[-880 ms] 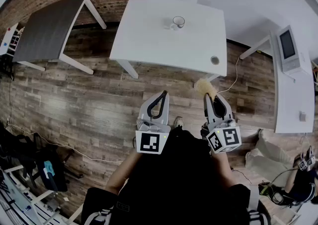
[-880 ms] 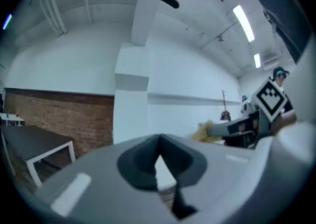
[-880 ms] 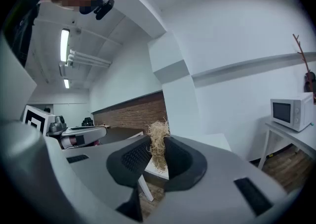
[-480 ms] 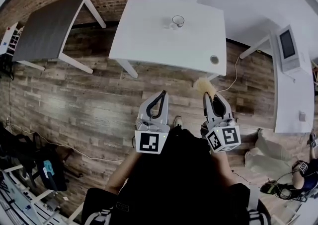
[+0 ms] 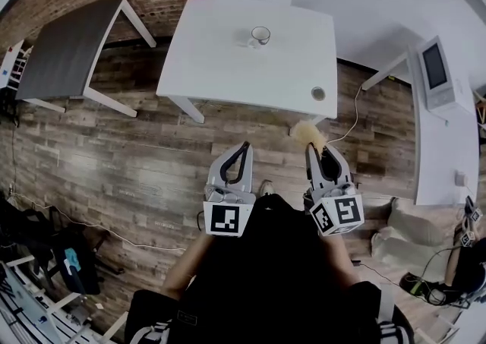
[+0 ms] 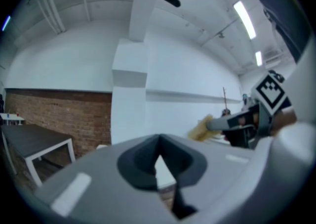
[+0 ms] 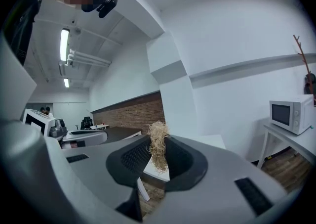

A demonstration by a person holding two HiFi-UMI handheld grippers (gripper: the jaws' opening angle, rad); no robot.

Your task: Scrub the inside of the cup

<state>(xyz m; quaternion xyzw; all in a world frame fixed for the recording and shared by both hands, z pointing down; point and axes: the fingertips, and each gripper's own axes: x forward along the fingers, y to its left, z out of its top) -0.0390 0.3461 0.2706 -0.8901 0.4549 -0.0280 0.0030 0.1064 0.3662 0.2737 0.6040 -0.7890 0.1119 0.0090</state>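
1. The cup (image 5: 260, 35) stood upright on the white counter (image 5: 228, 69), toward its far side and near the middle. Its round mouth faced straight up, so its long axis ran vertically.
2. Nothing touched the cup. Both hand-held grippers were well apart from it, held over the wooden floor (image 5: 137, 160) on the near side of the counter.
3. The left hand-held gripper (image 5: 244, 146) had its jaws pressed together with nothing between them. It pointed level toward the counter.
4. The right hand-held gripper (image 5: 319, 154) was clamped on a straw-coloured scrubber (image 5: 307, 134). The right gripper view showed the fibres (image 7: 158, 149) pinched between the two dark pads.
5. The tuft of the scrubber stuck out past the jaw tips. In the head view it pointed toward the near right corner of the counter.
6. The two hand-held grippers were side by side and roughly parallel, with the right one tipped slightly downward.
7. A small round fitting (image 5: 317, 93) sat in the counter near its near right corner, well apart from the cup.
8. A dark table (image 5: 68, 50) stood to the left of the counter, and a microwave (image 7: 291, 113) sat on a side table at the right.
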